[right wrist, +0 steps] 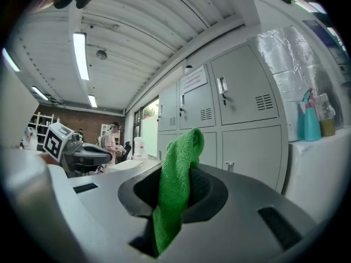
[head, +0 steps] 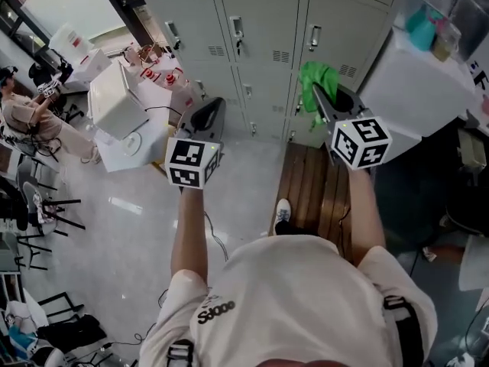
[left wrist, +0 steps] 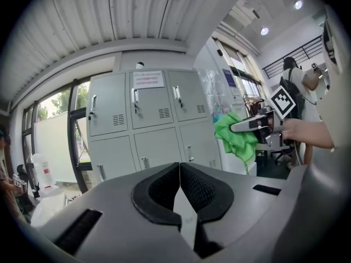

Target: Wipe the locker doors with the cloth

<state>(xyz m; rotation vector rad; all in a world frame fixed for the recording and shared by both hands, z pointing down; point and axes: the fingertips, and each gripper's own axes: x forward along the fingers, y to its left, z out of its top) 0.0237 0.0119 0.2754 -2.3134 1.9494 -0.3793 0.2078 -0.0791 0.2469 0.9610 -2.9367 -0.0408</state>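
Cloth (head: 315,77), green and of towelling weave, is clamped between the jaws of the right gripper (head: 321,102); in the right gripper view a fold stands up above the pads and the rest hangs down through the gap, so the jaws are closed on it and a loose face of fabric is offered forward for wiping. The right arm is stretched toward the far bank of grey locker doors (head: 263,21), with the cloth raised in front of the lower right door; judging from the right gripper view, where the doors lie some way beyond the fabric, contact is not yet made, though the head view alone cannot settle this. The left gripper (left wrist: 180,186) is held lower and to the left, near the person's body and apart from the lockers; its jaws are pressed together at the tips with nothing between them, an idle posture that keeps it clear of the wiping arm. A teal spray bottle (right wrist: 309,122) stands on the white unit to the right of the lockers, untouched. The person stands beside a strip of wooden decking (head: 313,189) that runs to the foot of the lockers, which puts the right-hand doors within reach.
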